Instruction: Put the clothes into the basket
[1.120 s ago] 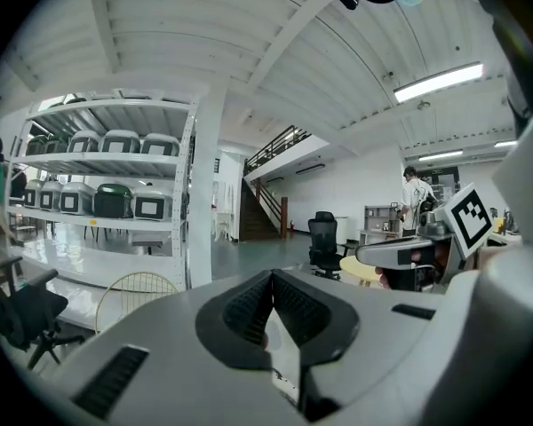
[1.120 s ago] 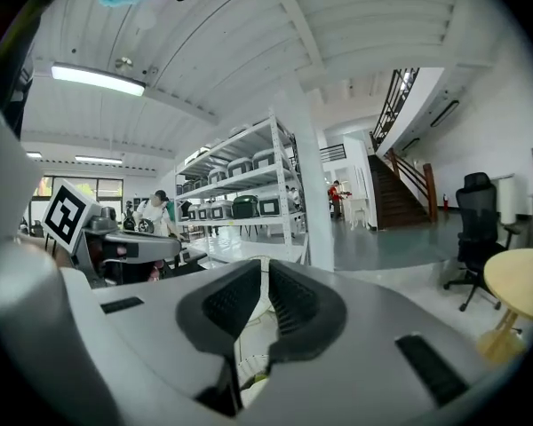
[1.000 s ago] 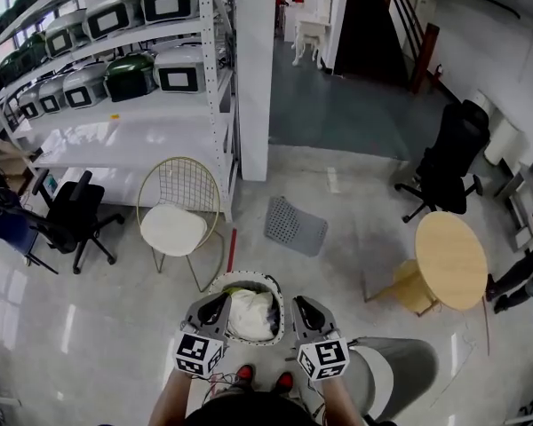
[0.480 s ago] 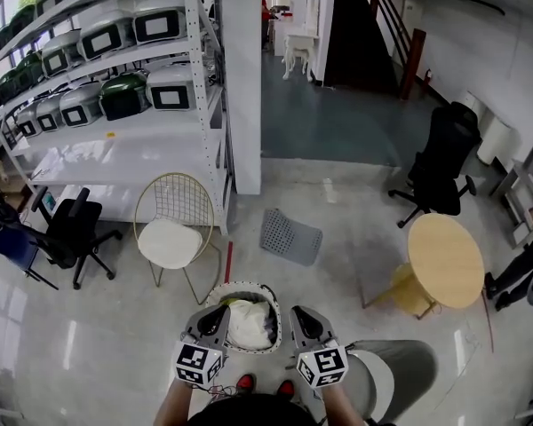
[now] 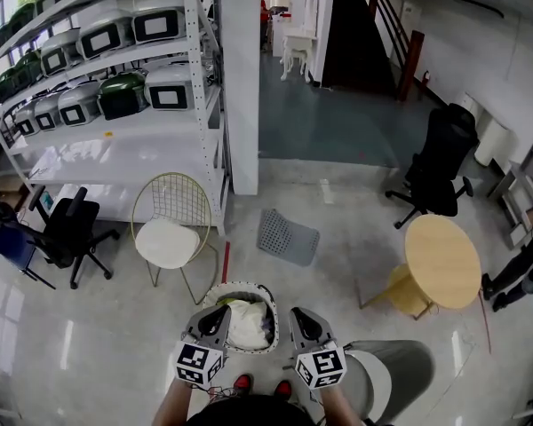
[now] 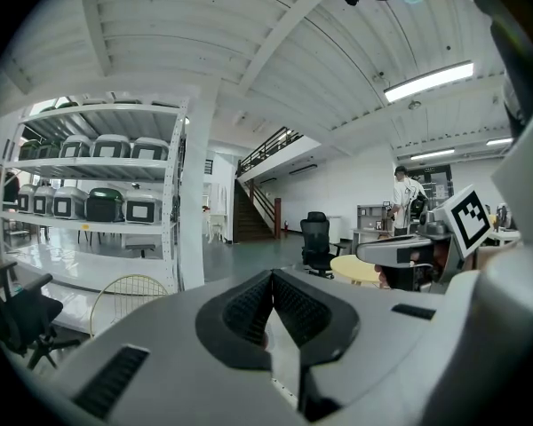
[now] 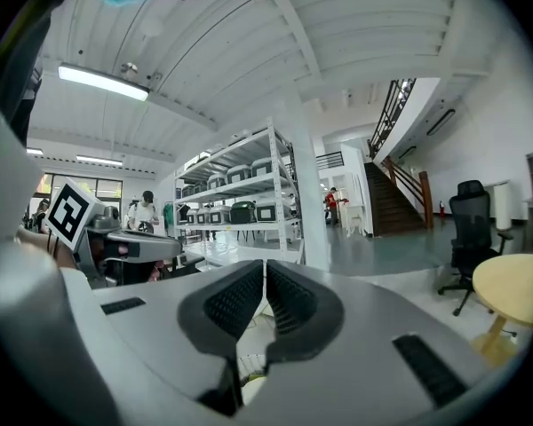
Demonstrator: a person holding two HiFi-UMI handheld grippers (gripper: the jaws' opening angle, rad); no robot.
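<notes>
Head view: looks steeply down on the left tongs and the right tongs, side by side and pointing away from the body. Finds the basket on the floor between and just below the two tips, with the round rim reaching a little beyond them. Shows the clothes lying inside it, a white heap with a yellow-green piece at the far edge, between both tongs and touched by neither. Puts a wire chair beyond the left tongs, a grey perforated panel flat on the floor ahead of the right tongs, and a round table well off to the right tongs' outer side. Catches a grey seat just beside the right tongs, nearer the body.

Left gripper view: looks along the left tongs and finds the ribbed pads pressed together at the tip, gripping nothing. Picks out the shelving ahead to the left and the right tongs alongside, off to the right.

Right gripper view: finds the right tongs closed tight as well, pads meeting at the tip and empty. Glimpses what looks like a bit of the basket and white cloth through the gap under the pads, below the tongs. Places the round table ahead to the right and the left tongs alongside to the left.
</notes>
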